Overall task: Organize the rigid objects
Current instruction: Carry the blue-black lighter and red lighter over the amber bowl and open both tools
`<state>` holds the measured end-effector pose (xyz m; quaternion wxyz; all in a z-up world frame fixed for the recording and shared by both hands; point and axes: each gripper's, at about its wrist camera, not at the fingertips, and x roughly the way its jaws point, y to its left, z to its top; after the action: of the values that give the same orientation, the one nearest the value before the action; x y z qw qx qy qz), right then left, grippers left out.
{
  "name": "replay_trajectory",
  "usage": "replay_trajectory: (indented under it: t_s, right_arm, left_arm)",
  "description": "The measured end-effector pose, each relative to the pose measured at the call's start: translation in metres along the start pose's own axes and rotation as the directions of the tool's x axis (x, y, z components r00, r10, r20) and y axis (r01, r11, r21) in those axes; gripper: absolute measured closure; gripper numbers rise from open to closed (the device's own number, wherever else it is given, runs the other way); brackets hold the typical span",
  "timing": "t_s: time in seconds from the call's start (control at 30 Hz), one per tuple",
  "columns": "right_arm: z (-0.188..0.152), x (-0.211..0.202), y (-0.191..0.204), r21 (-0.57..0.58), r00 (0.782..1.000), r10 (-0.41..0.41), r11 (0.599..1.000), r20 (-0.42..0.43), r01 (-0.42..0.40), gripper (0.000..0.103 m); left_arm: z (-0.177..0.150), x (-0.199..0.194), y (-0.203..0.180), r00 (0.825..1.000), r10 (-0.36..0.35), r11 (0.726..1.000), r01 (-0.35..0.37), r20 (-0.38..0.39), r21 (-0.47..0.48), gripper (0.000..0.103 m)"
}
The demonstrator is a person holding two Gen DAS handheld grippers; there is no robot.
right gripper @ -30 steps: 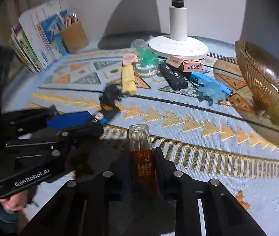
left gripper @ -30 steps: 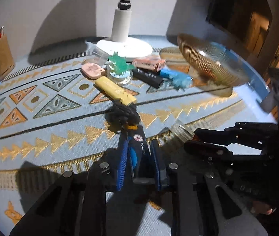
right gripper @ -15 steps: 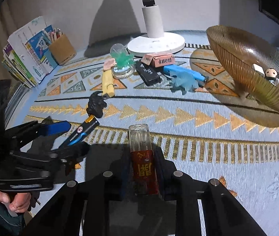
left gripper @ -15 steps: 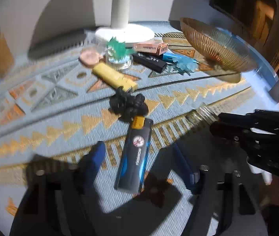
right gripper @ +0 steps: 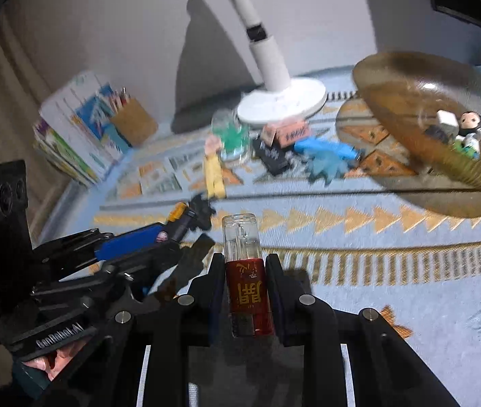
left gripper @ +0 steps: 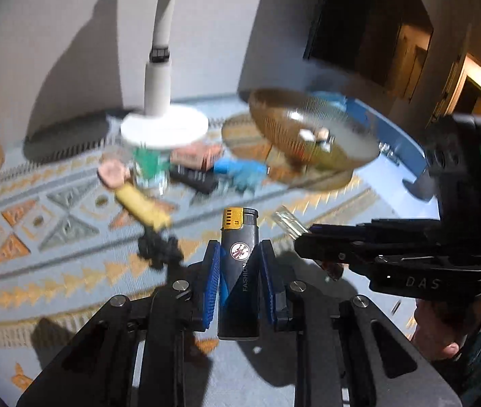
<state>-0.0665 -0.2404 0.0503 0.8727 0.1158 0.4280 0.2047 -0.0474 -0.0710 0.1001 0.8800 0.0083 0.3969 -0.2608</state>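
My left gripper (left gripper: 239, 254) is shut on a dark blue lighter (left gripper: 238, 234) with a gold top, held upright off the patterned cloth. My right gripper (right gripper: 242, 264) is shut on a red lighter (right gripper: 248, 291) with a clear top. In the left wrist view the right gripper (left gripper: 305, 237) sits just to the right, its lighter's clear end (left gripper: 288, 222) poking out. The left gripper (right gripper: 169, 237) appears at the lower left of the right wrist view. An amber ribbed bowl (right gripper: 403, 101) stands at the right and holds a small figurine (right gripper: 471, 125) and a white cube (right gripper: 445, 118).
Loose items lie in a cluster mid-cloth: a yellow bar (left gripper: 142, 207), a black lump (left gripper: 157, 249), a teal figure in a glass (right gripper: 232, 135), a black bar (right gripper: 272, 156), a blue piece (right gripper: 328, 159), a pink box (right gripper: 289, 132). A white lamp base (right gripper: 281, 101) stands behind. A pencil cup (right gripper: 133, 120) and books (right gripper: 74, 135) stand far left.
The left gripper let the blue lighter down on the cloth, then shut on it again and lifted it. The right gripper kept the red lighter and moved nearer the bowl.
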Motion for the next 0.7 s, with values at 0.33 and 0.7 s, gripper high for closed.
replay_trajectory:
  t_s: [0.33,0.7]
  right_arm:
    - [0.048,-0.102,-0.051,0.087,0.946,-0.226,0.973,0.23,0.211,0.079]
    - [0.136,-0.125,-0.157,0.184,0.803,-0.551,0.834,0.227,0.52,0.079]
  left_arm:
    - [0.097,0.013,-0.043,0.99,0.006,0.999,-0.011,0.143,0.034,0.083]
    - [0.187,0.146,-0.081,0.999,-0.012,0.996,0.009,0.033,0.084,0.083]
